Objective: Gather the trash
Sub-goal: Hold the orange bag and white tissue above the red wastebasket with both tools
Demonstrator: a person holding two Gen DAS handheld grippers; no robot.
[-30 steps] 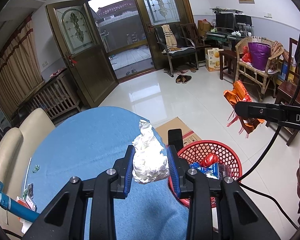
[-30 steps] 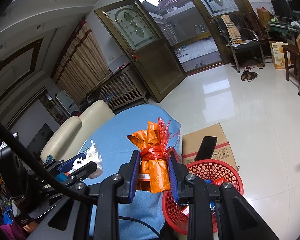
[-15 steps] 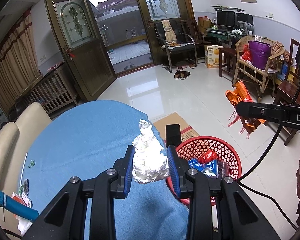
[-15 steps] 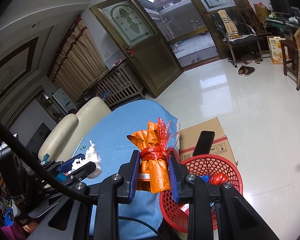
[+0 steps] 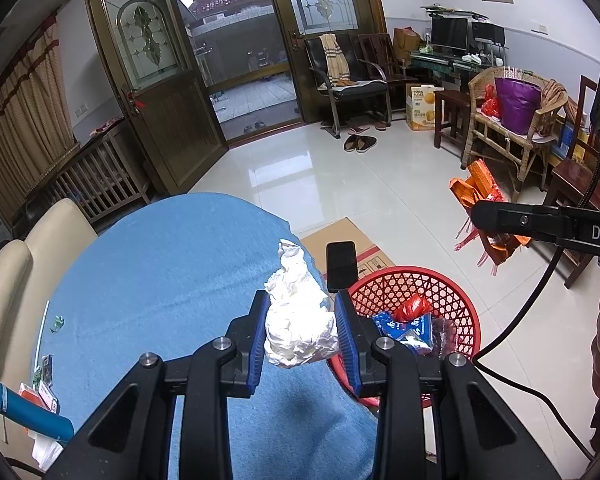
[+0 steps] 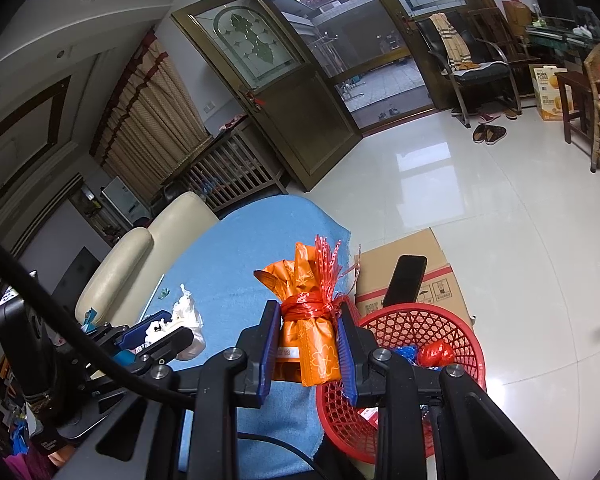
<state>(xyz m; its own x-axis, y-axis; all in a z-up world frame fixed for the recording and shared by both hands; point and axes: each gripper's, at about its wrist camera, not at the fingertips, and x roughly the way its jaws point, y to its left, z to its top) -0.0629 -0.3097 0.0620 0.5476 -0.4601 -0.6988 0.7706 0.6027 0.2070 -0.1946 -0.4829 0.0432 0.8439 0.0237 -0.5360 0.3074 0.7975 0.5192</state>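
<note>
Crumpled white tissue wad (image 5: 300, 322), soft and creased into irregular folds with a peak standing above the fingertips, clamped between the blue pads of the left gripper (image 5: 301, 330); pads press its lower bulk from both sides. Orange foil-like wrapper bundle (image 6: 310, 336), glossy, printed with pale flower outlines, cinched at the waist by a band of red plastic ribbon whose frayed strips fan upward, clamped upright between the blue pads of the right gripper (image 6: 309, 348); a small white label shows near the left pad. Just right of and below both sets of fingers: round red plastic basket (image 5: 456, 300), open lattice wall, holding a crinkled red wrapper and blue-and-silver packets. Under and ahead of the fingers: table under a blue cloth (image 5: 168, 264), fine woven texture, rounded far edge. Beyond the right fingertip: a flat black phone-like slab (image 5: 341, 264) standing at the basket's far rim, against a brown cardboard box (image 6: 404, 256) on the glossy white tile floor. Left of the fingers: cream leather-look chair backs (image 5: 56, 224), smooth and padded; a blue tube (image 5: 24, 412) and small scraps lie at the cloth's near-left edge.
</note>
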